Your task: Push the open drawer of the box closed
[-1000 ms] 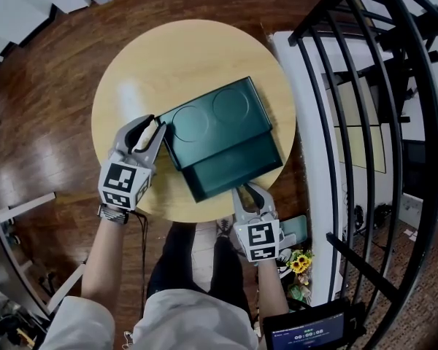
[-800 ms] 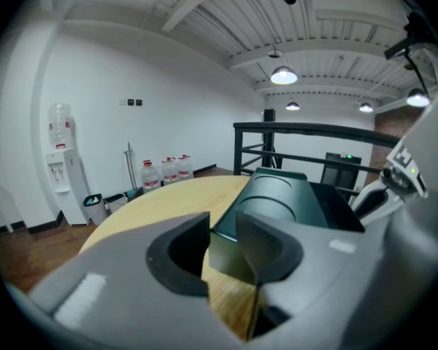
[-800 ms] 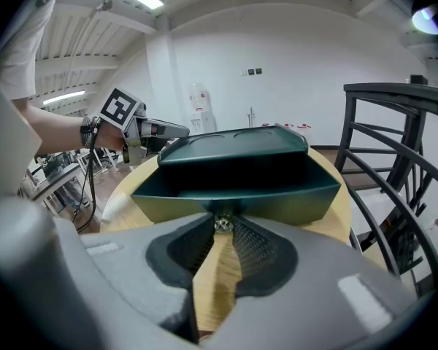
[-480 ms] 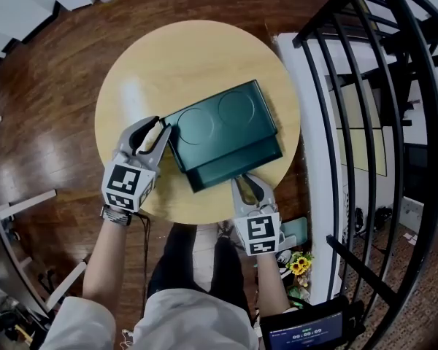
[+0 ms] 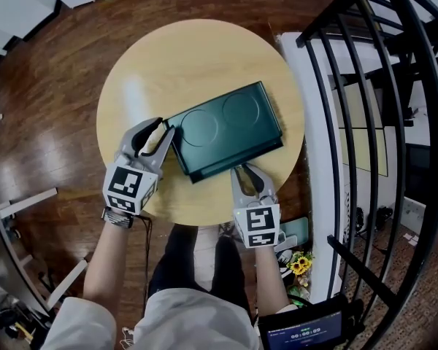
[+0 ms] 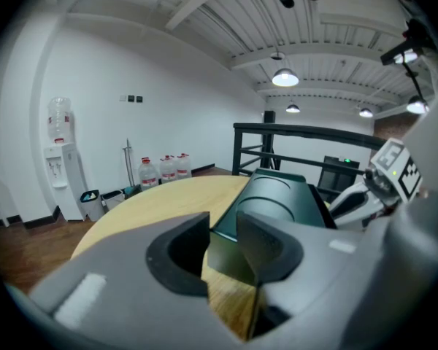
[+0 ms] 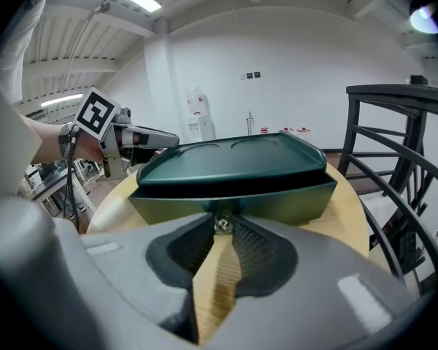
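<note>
We have the right claw (image 5: pixel 246 170) closed down to its tips on the small shiny knob (image 7: pixel 223 224) at the middle of the drawer (image 7: pixel 277 199). The drawer front stands directly ahead of this claw and touches its tips. Above the front, a dark slit still shows under the lid of the green box (image 5: pixel 223 122), so we judge the drawer nearly home but not yet flush.

The left claw (image 5: pixel 163 131) sits with its jaws a little apart and grips nothing. The box's near corner lies just ahead of its tips and slightly to its right, close enough that it seems to brace the box. We cannot tell whether it actually touches.

Beneath both claws the round tabletop (image 5: pixel 182 57) looks smooth and lightly glossy.

The box looks rigid, with hard, slick walls, and we judge it fairly light. A push on the drawer could therefore slide the whole box away from the right claw unless the left claw holds it back. The knob is the best place to bear on, since it is centred and the drawer should run in straight without jamming. It is small and rounded, though, so the tips could skid off it. If that happens, pressing flat on the drawer front beside the knob should do as well.
</note>
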`<state>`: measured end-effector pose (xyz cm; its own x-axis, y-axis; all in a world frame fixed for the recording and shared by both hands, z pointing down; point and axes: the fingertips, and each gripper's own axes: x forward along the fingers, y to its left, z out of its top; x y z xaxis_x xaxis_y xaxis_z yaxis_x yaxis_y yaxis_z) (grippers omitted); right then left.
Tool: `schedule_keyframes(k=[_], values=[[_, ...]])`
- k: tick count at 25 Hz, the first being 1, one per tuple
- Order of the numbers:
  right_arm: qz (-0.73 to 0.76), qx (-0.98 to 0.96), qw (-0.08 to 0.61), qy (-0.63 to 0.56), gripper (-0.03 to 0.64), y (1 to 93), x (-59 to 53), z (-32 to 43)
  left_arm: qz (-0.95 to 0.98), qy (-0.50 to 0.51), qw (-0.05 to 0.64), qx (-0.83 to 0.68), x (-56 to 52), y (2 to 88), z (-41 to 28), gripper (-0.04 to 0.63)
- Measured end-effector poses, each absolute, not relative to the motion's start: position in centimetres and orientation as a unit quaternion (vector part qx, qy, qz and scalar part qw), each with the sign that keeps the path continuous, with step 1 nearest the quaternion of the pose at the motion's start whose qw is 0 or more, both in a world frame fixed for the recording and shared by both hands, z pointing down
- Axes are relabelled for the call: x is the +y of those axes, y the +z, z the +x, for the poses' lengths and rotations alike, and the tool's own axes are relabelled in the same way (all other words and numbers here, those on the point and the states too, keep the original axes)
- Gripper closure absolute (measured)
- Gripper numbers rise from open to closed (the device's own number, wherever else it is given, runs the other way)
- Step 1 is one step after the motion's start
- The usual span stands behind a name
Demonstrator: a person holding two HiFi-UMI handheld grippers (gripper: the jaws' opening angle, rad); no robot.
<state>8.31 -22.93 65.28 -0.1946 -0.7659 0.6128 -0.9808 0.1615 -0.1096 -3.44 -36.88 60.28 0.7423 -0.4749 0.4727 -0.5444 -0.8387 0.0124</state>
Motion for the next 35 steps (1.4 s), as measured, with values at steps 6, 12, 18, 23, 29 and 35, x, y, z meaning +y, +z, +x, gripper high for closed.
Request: schedule_keyframes(k=[6,12,18,23,29,35], values=[[0.598,-0.731,0.212,0.25,0.543,65.2,-23.7,8.3,0.93,0.239,0.067,-0.27,-36.7,60.2,-3.3,0.471],[0.597,-0.733,0.207,0.251,0.543,65.2,-24.4,8.0,0.931,0.24,0.066,-0.268,-36.7,60.3,-3.5,0.471],[0.595,-0.735,0.204,0.253,0.543,65.1,-25.0,8.0,0.931,0.237,0.068,-0.271,-36.7,60.2,-3.5,0.471],[0.599,-0.732,0.199,0.256,0.543,65.1,-25.2,8.1,0.93,0.234,0.07,-0.274,-36.8,60.1,-3.5,0.471],[0.598,-0.732,0.2,0.257,0.543,65.5,-25.1,8.2,0.93,0.232,0.074,-0.274,-36.8,60.3,-3.5,0.471],[0.602,-0.722,0.198,0.278,0.543,65.7,-24.4,8.4,0.924,0.21,0.107,-0.3,-37.1,60.6,-3.9,0.474]])
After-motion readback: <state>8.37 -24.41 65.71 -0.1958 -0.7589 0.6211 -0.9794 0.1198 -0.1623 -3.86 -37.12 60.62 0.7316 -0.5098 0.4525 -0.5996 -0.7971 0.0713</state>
